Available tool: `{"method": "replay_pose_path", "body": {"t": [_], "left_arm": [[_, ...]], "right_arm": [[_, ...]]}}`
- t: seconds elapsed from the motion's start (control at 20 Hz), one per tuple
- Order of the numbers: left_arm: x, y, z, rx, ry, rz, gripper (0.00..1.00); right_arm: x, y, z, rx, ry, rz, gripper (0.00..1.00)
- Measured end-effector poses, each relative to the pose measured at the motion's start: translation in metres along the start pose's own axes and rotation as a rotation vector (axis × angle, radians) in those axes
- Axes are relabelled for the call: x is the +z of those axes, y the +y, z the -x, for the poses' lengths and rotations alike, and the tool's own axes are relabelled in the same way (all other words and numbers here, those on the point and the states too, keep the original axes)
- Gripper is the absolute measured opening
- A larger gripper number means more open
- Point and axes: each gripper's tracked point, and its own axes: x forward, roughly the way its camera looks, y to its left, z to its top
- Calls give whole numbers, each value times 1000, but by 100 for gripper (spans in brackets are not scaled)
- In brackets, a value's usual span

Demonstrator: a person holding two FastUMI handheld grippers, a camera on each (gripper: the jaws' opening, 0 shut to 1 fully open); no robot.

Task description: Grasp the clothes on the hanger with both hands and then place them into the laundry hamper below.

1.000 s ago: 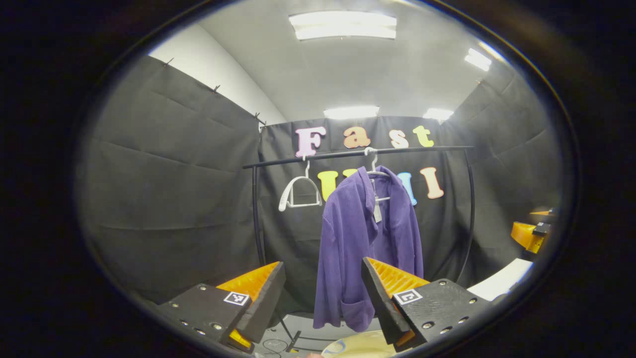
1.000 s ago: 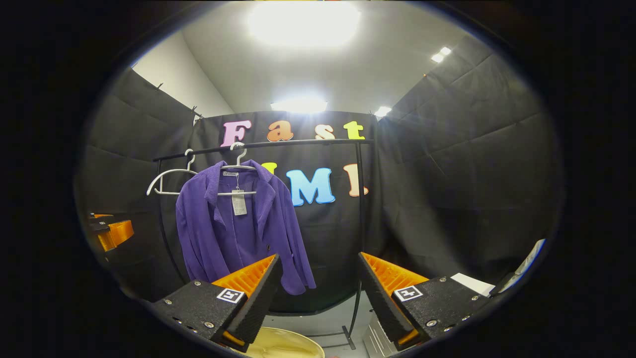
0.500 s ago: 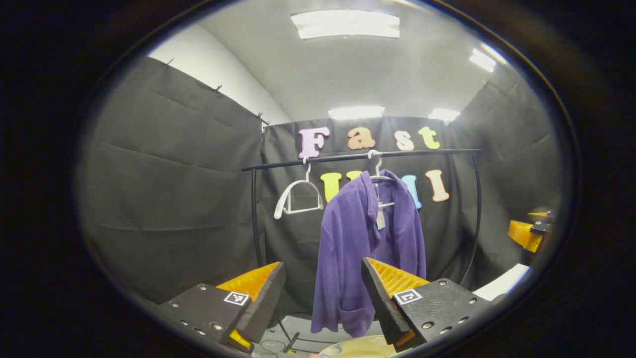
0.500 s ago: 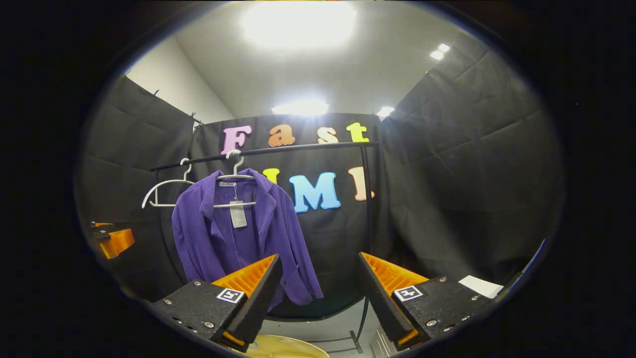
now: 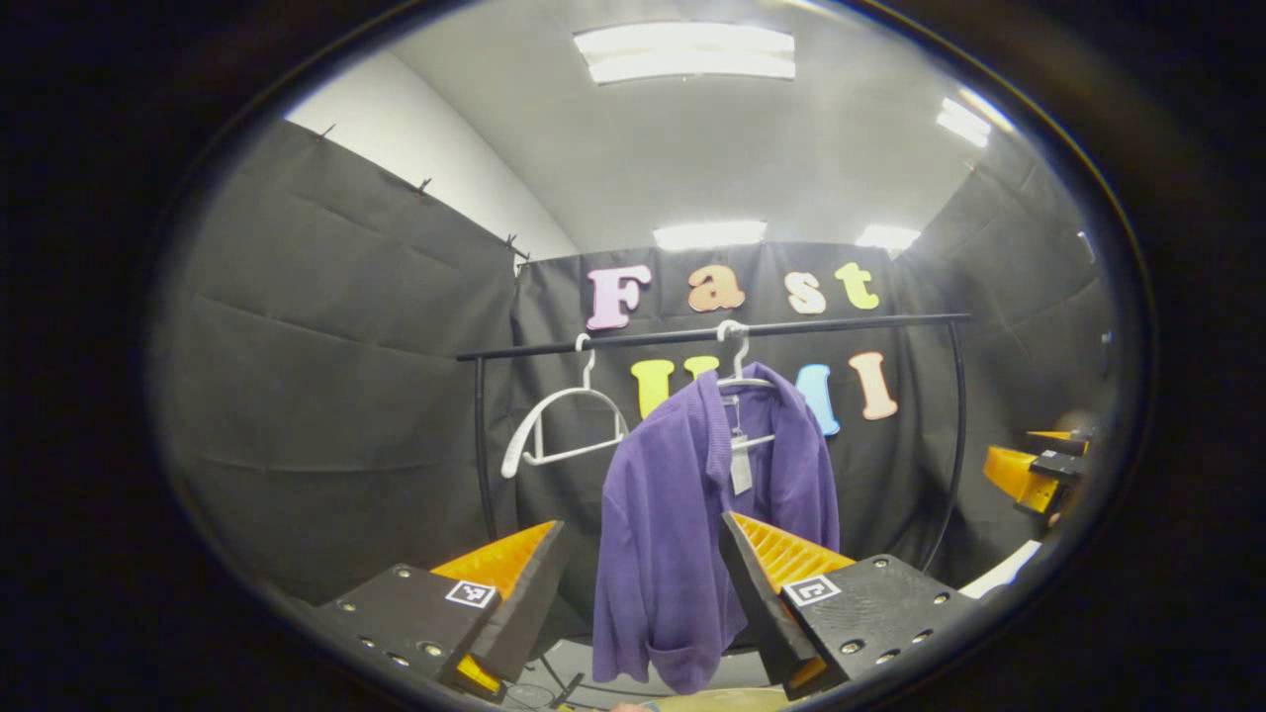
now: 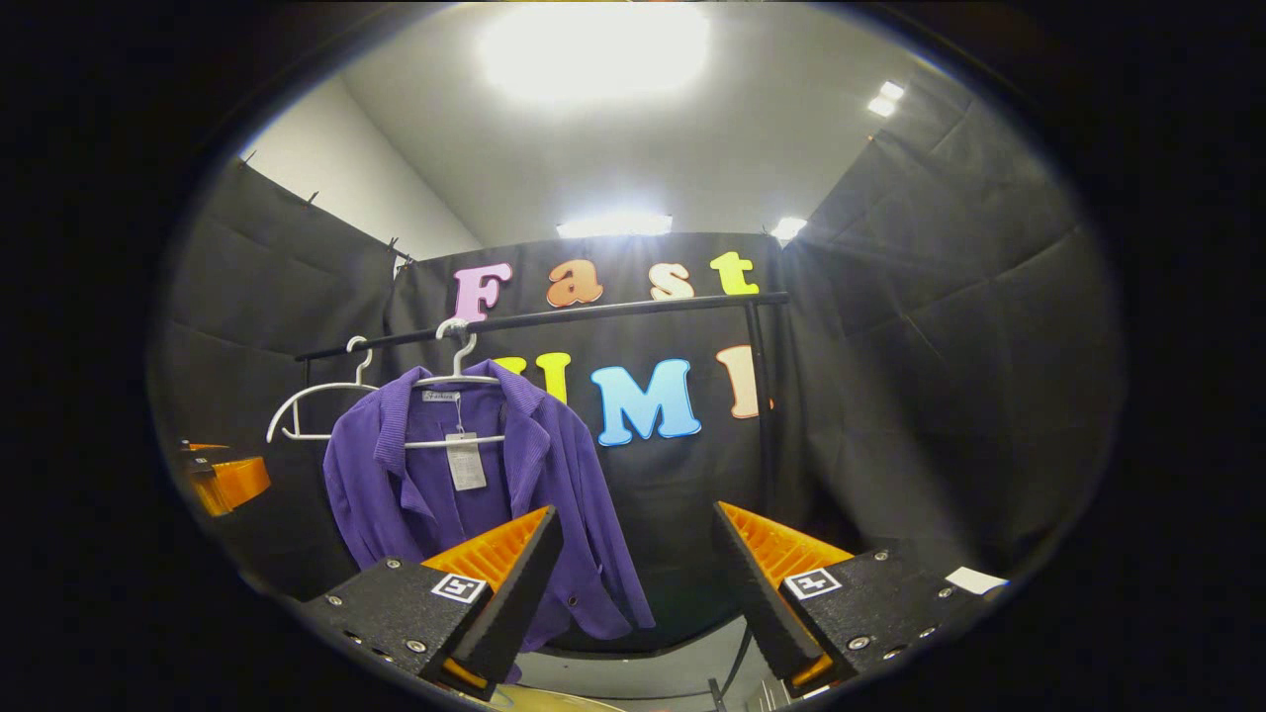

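Observation:
A purple jacket [image 5: 682, 534] hangs on a white hanger [image 5: 737, 371] from a black rail [image 5: 821, 324]. It hangs straight ahead of my left gripper [image 5: 643, 529], which is open, holds nothing and is well short of the cloth. In the right gripper view the jacket [image 6: 465, 494] hangs ahead to the left, a paper tag at its collar. My right gripper [image 6: 635, 514] is open and apart from it. A pale sliver of the hamper's rim [image 6: 539, 700] shows at the bottom edge. The other gripper shows far right [image 5: 1029, 470] and far left [image 6: 223, 480].
An empty white hanger [image 5: 559, 435] hangs on the rail left of the jacket, also seen in the right gripper view [image 6: 307, 405]. The rail's upright post [image 6: 762, 435] stands right of the jacket. A white flat edge [image 5: 999, 574] lies low at the right.
The rail and jacket have slid lower in both views and grown a little larger. The hamper's rim has dropped almost out of the bottom. Both grippers stay open.

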Motion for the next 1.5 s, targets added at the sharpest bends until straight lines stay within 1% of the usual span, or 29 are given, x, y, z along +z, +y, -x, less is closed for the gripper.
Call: {"method": "replay_pose_path", "body": {"t": [0.15, 0.2, 0.3, 0.6, 0.8, 1.0, 1.05, 1.1, 1.15, 1.3, 1.35, 1.4, 1.45, 1.5], "left_arm": [[2, -16, -24, 0, 1, 15, 88], [0, -22, -31, 1, 3, 22, 88], [-1, -31, -45, 2, 4, 28, 88], [-4, -54, -81, 13, 9, 21, 88], [-16, -71, -108, 13, 30, 14, 88], [-38, -86, -136, 20, 81, 3, 88], [-42, -87, -143, 28, 89, 5, 88], [-47, -88, -149, 36, 99, 6, 94], [-52, -87, -153, 47, 109, 7, 88], [-62, -82, -166, 86, 124, 6, 89], [-64, -79, -170, 105, 124, -1, 94], [-66, -76, -175, 124, 124, -8, 89], [-69, -73, -180, 139, 128, -16, 89], [-70, -71, -184, 154, 128, -24, 94]], "right_arm": [[7, 6, -24, 43, -13, -8, 93], [8, 8, -33, 57, -17, -5, 92], [13, 14, -49, 84, -29, 2, 93], [29, 30, -106, 161, -64, -7, 93], [24, 44, -142, 211, -50, -26, 93], [15, 59, -174, 271, -24, -30, 93], [12, 63, -180, 289, -21, -27, 93], [10, 66, -186, 301, -22, -20, 93], [7, 70, -193, 313, -18, -14, 93], [-3, 83, -209, 350, -4, -20, 93], [-4, 88, -214, 363, -2, -19, 93], [-5, 93, -221, 378, 0, -10, 93], [-9, 99, -226, 393, 2, 3, 93], [-10, 103, -231, 406, 2, 18, 93]]}}
